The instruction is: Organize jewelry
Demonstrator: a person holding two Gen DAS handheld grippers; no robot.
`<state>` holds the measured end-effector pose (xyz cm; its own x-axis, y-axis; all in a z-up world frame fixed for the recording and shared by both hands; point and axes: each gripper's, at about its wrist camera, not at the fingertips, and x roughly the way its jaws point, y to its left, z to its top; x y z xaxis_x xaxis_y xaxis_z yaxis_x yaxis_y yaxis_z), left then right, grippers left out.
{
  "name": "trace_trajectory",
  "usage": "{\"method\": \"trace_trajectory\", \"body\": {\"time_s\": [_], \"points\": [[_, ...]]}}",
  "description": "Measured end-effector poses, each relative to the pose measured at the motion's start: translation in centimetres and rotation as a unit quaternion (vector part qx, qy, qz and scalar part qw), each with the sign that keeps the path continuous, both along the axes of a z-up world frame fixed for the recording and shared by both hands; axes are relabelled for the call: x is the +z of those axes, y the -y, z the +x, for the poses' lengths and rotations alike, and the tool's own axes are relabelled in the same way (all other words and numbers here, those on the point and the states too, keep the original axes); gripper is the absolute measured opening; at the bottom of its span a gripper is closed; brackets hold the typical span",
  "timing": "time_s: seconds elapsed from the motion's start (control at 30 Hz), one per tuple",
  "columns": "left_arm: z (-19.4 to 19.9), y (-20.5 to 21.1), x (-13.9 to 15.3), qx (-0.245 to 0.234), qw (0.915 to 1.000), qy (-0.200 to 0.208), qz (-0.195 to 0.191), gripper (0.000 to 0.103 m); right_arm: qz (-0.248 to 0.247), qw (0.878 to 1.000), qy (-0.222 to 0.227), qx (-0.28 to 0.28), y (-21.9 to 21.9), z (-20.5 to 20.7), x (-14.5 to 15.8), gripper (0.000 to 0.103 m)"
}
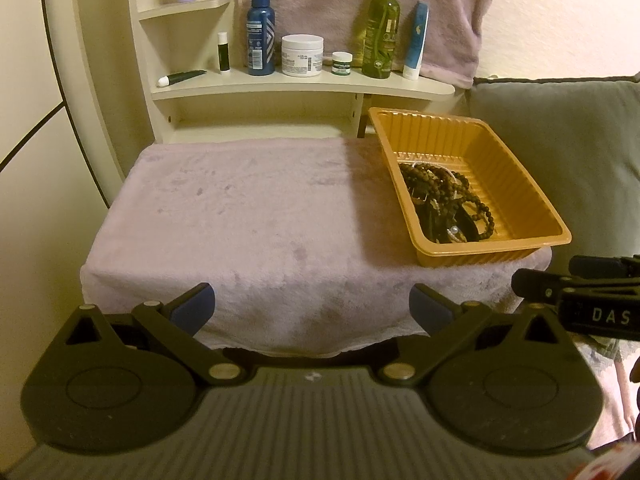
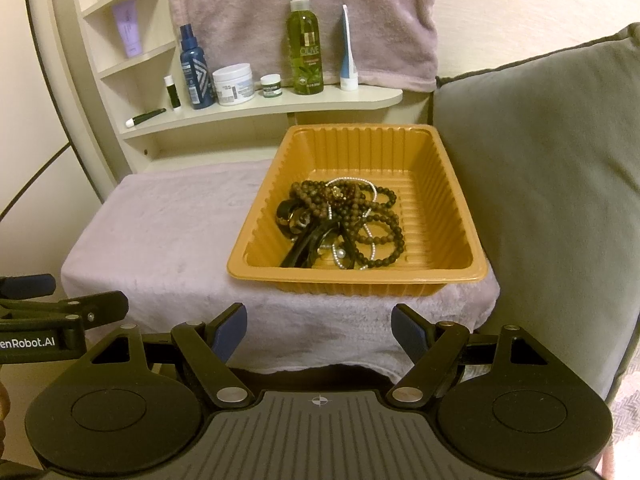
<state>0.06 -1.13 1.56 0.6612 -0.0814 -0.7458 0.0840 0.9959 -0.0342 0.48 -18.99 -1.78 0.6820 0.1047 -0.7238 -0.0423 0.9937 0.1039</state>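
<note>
Tray point(image 2: 464, 272) at towel's point(image 1: 240, 216) right edge

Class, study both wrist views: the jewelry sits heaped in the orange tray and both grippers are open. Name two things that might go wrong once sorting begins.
1. The bead strands lie tangled with dark pieces in one pile, so lifting one strand may drag others out.
2. The orange tray sits at the front right edge of the soft towel-covered surface, overhanging slightly; a snagged pull might tip it off.
Both the left gripper and right gripper hold nothing.
</note>
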Motion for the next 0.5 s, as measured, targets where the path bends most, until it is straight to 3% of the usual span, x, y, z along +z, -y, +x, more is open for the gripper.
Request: {"method": "trace_trajectory", "body": {"time_s": [0.5], "points": [[-0.07,0.15,-0.05,0.001,1.0000,0.000,0.001,0.103,0.001,1.000,0.000,0.001,0.04,0.01,-0.11,0.079]]}}
